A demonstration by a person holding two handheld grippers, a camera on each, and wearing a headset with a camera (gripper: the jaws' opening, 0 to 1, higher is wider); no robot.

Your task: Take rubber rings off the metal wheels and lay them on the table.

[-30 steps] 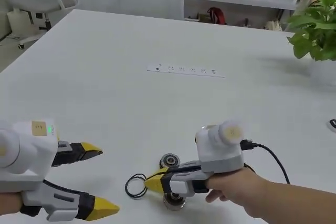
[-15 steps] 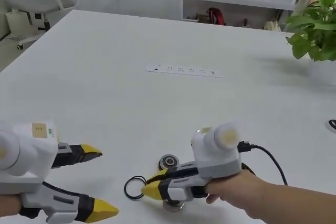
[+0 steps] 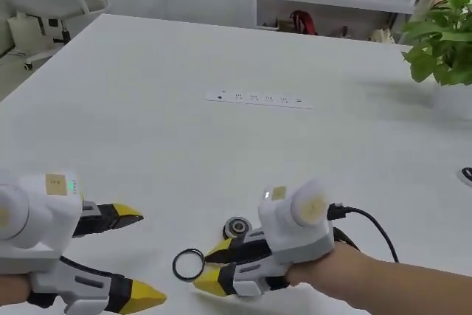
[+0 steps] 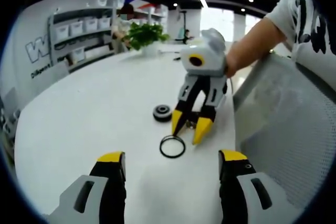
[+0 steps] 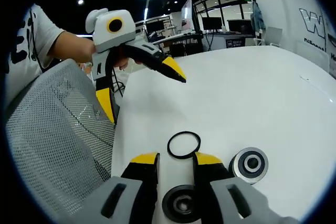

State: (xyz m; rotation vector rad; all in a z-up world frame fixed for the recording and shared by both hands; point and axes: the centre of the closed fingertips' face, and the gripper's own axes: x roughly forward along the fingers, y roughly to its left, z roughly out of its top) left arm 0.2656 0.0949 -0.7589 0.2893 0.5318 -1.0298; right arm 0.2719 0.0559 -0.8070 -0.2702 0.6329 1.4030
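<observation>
A loose black rubber ring (image 3: 188, 263) lies flat on the white table (image 3: 221, 145); it also shows as the ring (image 4: 172, 146) and the ring (image 5: 184, 144). My right gripper (image 3: 214, 265) points left at it, tips just short of it. Its jaws (image 5: 177, 159) stand narrowly apart, closed on a metal wheel (image 5: 181, 203) with a black rim. A second wheel (image 3: 237, 226) lies flat beside it, seen again as the wheel (image 5: 249, 164) and the wheel (image 4: 163, 112). My left gripper (image 3: 140, 256) is open and holds nothing, a short way left of the ring.
A white power strip (image 3: 258, 98) lies mid-table. At the right edge a green plant (image 3: 442, 35) stands. The right gripper's black cable (image 3: 372, 223) trails right. A mesh chair back (image 5: 58, 145) sits at the near table edge.
My right gripper has moved left and nearer me, rolling over, and now covers the wheel that showed under it. The ring and my left gripper stay put.
</observation>
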